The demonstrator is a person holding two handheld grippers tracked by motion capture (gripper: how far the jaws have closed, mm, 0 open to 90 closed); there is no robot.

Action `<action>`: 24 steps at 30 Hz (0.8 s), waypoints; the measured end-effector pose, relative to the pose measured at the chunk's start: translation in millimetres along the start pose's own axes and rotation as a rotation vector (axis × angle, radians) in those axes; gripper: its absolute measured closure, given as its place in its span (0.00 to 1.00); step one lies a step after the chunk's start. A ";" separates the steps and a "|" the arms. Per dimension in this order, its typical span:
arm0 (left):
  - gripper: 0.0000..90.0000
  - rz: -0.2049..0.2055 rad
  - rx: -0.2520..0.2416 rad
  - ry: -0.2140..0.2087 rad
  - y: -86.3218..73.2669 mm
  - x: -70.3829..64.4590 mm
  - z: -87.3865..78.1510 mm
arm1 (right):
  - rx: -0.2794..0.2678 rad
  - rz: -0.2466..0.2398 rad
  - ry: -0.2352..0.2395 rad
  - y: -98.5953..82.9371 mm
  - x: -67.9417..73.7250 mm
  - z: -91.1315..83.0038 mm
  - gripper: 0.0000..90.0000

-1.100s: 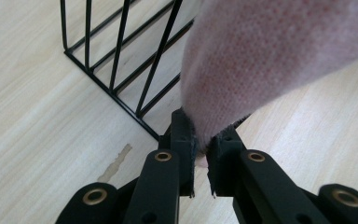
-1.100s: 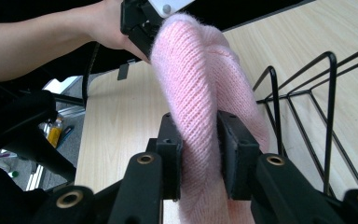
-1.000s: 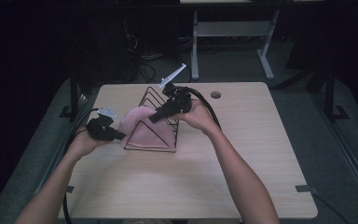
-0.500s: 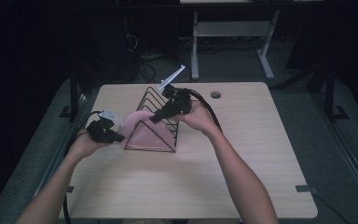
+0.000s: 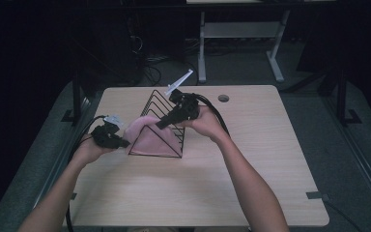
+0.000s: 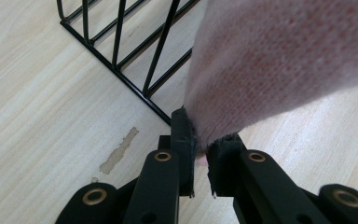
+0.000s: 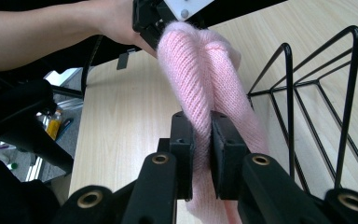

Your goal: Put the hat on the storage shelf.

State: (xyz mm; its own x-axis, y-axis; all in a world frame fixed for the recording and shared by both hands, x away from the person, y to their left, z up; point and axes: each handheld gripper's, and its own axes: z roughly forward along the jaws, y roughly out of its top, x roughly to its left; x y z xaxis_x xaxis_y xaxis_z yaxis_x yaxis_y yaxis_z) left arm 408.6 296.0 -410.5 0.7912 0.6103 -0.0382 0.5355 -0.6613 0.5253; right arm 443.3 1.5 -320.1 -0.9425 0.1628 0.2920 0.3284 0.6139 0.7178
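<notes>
A pink knitted cloth is stretched between both grippers, lying across the black wire rack near the table's left middle. My left gripper is shut on the cloth's edge at the rack's left corner. My right gripper is shut on a fold of the cloth over the rack's ridge. In the right gripper view the left gripper and the hand holding it show beyond the cloth.
The wooden table has a round cable hole at the back. The rack wires stand close to the left jaws, and more wires rise to the right of the right jaws. Dark floor and a desk frame lie behind.
The left gripper has pulled the cloth's edge out to the left and slightly toward the person. The cloth now lies flatter against the rack's front. The right gripper has hardly moved.
</notes>
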 end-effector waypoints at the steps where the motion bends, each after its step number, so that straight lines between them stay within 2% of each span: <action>1: 0.91 -0.002 0.001 0.000 0.1 -0.6 -0.4 | -0.006 0.007 -0.001 -0.8 0.1 -0.2 0.87; 6: 0.89 -0.008 -0.010 -0.004 0.1 -2.0 -5.2 | -0.018 0.005 -0.001 -3.5 0.1 -3.1 0.85; 9: 0.87 -0.021 -0.015 -0.010 -1.3 -2.1 -7.2 | -0.014 0.014 0.011 -3.2 0.9 -4.0 0.80; 11: 0.86 -0.012 -0.010 -0.009 -1.5 -3.4 -10.1 | -0.019 0.005 0.001 -3.3 2.4 -4.7 0.79; 12: 0.84 -0.010 -0.012 -0.008 -1.5 -4.3 -11.7 | -0.029 0.005 0.000 -3.3 3.4 -5.9 0.75; 16: 0.84 -0.013 -0.033 -0.004 -1.0 -8.3 -17.9 | -0.037 0.003 0.004 -3.4 5.1 -8.1 0.74; 17: 0.84 -0.012 -0.034 -0.004 -1.0 -8.9 -18.9 | -0.038 -0.008 -0.007 -3.5 6.5 -10.6 0.73; 24: 0.82 -0.010 -0.041 -0.001 -2.3 -12.1 -25.0 | -0.055 -0.005 -0.010 -5.7 7.8 -18.2 0.71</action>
State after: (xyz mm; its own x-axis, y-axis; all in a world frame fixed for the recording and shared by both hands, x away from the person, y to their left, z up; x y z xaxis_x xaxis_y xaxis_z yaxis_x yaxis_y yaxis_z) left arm 390.5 301.1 -390.0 0.7861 0.6165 -0.0451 0.5313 -0.6367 0.5589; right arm 435.2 -14.8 -310.4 -0.9446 0.1679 0.2822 0.3265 0.5715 0.7528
